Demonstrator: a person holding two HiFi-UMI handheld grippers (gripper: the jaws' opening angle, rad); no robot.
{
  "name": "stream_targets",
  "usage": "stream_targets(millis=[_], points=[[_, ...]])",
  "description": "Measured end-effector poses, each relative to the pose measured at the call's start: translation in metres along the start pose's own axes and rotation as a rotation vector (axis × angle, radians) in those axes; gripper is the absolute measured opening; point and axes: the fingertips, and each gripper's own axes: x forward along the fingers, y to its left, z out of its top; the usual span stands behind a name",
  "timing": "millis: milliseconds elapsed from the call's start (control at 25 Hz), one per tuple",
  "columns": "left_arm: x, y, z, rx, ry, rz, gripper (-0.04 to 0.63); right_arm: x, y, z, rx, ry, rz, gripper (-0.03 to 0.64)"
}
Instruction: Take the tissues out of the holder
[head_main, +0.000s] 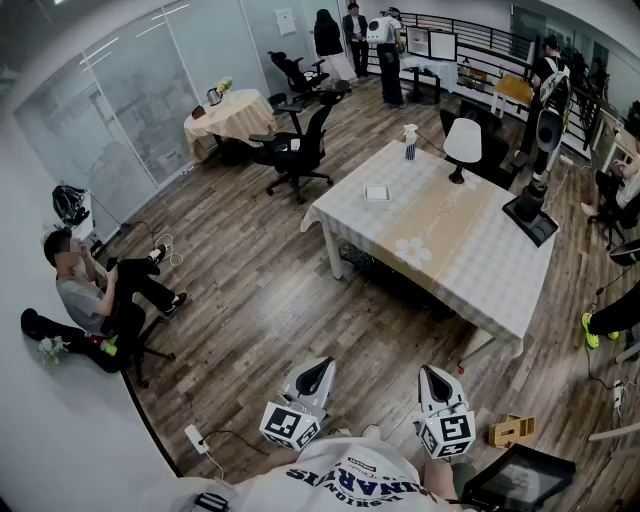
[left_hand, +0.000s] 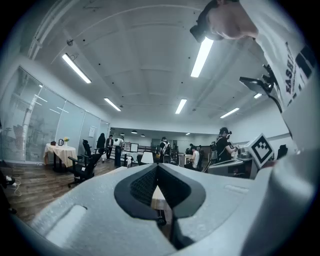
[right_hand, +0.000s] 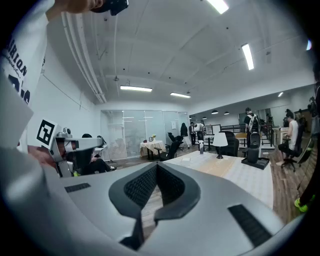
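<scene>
The left tool is pinched closed on nothing and held near the body. Ahead, well apart from both tools, what looks like the tissue holder, a small flat white square, lies on the desk with its checked cloth. The right tool is likewise closed and empty. The step probably calls for walking up first, then opening one tool, steadying the holder with the other and pinching the soft sheet lightly.

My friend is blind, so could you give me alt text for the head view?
Seen from steeply above, a person holds the left gripper and right gripper, both shut and empty, over a wood floor. Ahead stands a cloth-covered table bearing a white lamp and a small white box.
</scene>
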Motion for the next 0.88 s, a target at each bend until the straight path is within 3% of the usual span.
stream_targets(millis=[160,360,720,880], points=[[-0.023,0.016,0.008,0.004,-0.021,-0.030,0.003,0.004,0.043,0.005,0.057,-0.031,0.027,0.006],[-0.036,0.021,0.013,0.004,-0.040,-0.043,0.003,0.009,0.068,0.008,0.029,-0.037,0.037,0.006],[-0.031,0.026,0.005,0.037,-0.005,-0.030,0.003,0.017,0.061,0.006,0.000,-0.022,0.034,0.008],[-0.028,0.018,0.001,0.047,0.015,-0.020,0.003,0.016,0.049,0.001,0.044,-0.034,0.039,0.009]])
